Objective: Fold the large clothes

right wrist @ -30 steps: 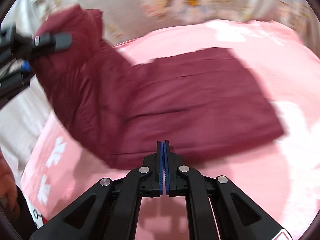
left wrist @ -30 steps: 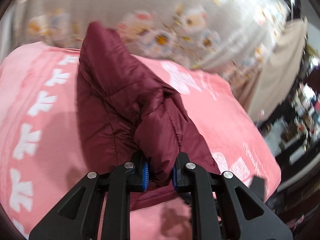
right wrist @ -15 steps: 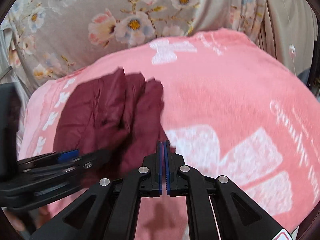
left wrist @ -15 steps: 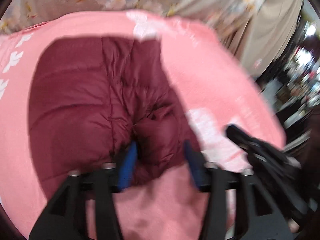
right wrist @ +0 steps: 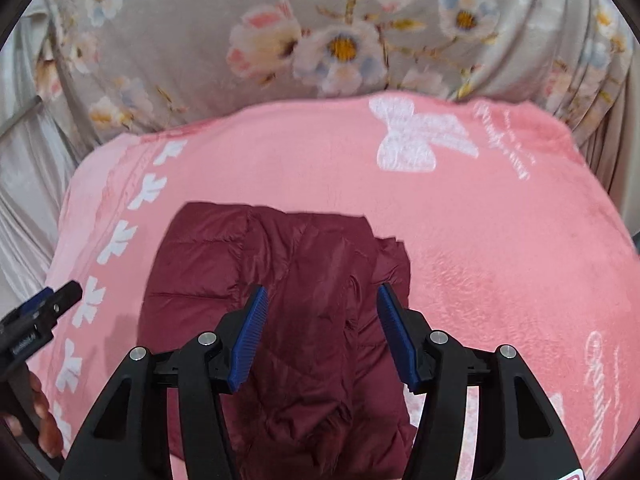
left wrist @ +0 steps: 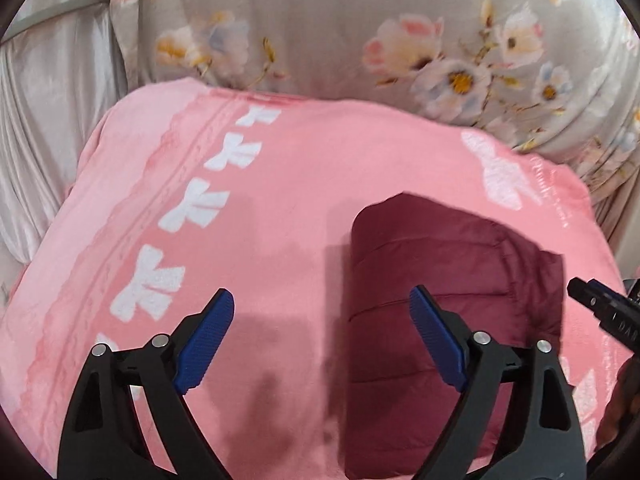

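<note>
Both jaws just been opening w/ nothing in them, left gripper (left wrist: 322, 334) wide over pink blanket (left wrist: 280, 208), right gripper (right wrist: 320, 332) hovering over folded maroon puffer jacket (right wrist: 280, 280) lying on blanket — looking light, puffy, slippery, so I'm reckoning a pinch at the thick folded edge.

Pink blanket (left wrist: 304, 184) with white bow prints (right wrist: 416, 136) and a row of small white bows (left wrist: 192, 208) covers the bed. Grey floral sheet (right wrist: 320, 40) behind; pale satin fabric (left wrist: 48, 128) at left.
</note>
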